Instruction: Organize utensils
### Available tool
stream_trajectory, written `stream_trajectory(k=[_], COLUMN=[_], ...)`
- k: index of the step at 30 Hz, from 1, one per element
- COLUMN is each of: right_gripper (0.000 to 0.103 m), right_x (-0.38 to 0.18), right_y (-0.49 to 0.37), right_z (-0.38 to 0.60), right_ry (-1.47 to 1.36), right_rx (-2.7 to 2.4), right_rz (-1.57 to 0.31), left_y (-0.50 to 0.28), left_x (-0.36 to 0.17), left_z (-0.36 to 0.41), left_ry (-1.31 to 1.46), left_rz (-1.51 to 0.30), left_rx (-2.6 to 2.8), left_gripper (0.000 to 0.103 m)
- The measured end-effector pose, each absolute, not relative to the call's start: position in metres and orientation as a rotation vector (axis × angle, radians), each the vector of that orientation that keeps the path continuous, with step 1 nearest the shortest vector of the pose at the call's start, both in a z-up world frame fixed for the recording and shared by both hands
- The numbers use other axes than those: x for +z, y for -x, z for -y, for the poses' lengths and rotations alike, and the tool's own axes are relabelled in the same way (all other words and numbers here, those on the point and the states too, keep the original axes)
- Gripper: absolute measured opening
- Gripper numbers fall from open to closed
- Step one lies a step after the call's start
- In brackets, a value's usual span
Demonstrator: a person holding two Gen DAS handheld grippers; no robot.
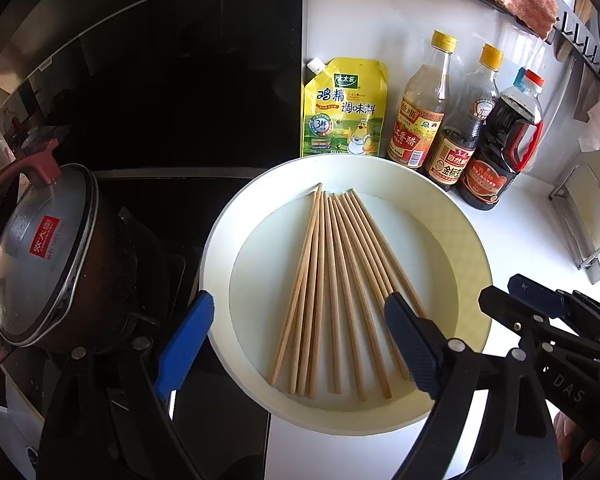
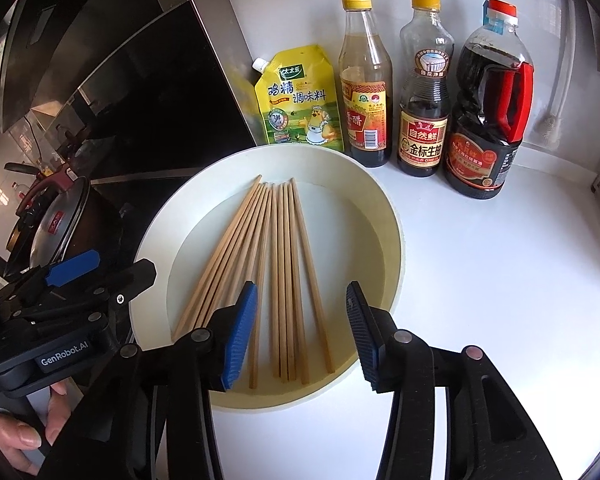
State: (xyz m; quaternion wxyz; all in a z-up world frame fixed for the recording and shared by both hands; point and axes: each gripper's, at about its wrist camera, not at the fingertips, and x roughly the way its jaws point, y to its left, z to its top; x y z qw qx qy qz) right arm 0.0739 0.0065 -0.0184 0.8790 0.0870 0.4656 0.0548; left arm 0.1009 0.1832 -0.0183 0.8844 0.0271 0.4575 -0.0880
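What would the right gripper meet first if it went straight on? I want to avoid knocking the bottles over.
Most likely the chopsticks in the white bowl: the open right gripper points down at them. The bottles stand beyond the bowl's far rim, though depth is hard to judge.

Yellow pouch [image 2: 300, 100]: "太太乐", "鸡精调味料", "3鲜"
Middle soy bottle [image 2: 423, 92]: "自然鲜", "金标生抽"
Left tongs [image 2: 72, 276] body: "GenRobot.AI"
Right tongs [image 1: 536, 300] body: "DAS"

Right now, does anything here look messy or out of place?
Only the chopsticks: they lie loose in the white dish, fanned out and crossing rather than bundled. Nothing looks spilled or broken; the bottles stand upright.
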Motion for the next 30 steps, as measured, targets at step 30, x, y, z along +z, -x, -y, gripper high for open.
stream_trajectory(k=[30], right_gripper=[0.053], right_x=[-0.0189], right_y=[-0.0718], right_z=[-0.0035], right_ry=[-0.16], right_rx=[0.091], right_rz=[-0.969], left_y=[-0.1025], left_x=[-0.0222], left_z=[-0.1847], left_ry=[-0.056], left_rz=[-0.976], left_rx=[-0.181], left_gripper=[0.096])
